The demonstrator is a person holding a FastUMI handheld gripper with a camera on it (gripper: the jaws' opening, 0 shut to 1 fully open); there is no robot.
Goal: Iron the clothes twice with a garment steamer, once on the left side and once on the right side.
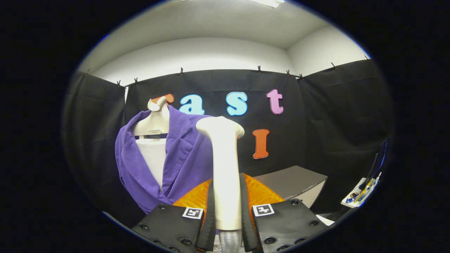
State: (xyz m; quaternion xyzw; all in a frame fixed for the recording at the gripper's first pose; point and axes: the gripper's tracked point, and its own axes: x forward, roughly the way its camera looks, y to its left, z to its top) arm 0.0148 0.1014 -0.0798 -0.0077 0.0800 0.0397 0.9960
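Right now, in the gripper view, your tool is clamped on the handle of the garment steamer, both fingers pressing its upright shaft from either side, with the ribbed hose end showing below between them. The steamer's rounded head stands above the fingers and is not touching the cloth; it sits in front of the purple jacket's far panel, so you cannot tell from here exactly how near the head is to the fabric. The jacket hangs open on a pale mannequin bust, beyond the fingers and off to their left, with a white panel showing between the 2 lapels. A grey box lies beyond the fingers to the right, low against the black booth wall, and some small items sit further right, too small to name. As a judgement, you look to be in the approach step: the steamer is in hand, but neither of the 2 passes appears under way, and nothing here shows whether 1 is already done. The next move calls for bringing the head up to 1 front panel of the jacket, near the shoulder, turning its face toward the cloth, then drawing it steadily down that side while the grip stays firm, before doing the same on the other side.
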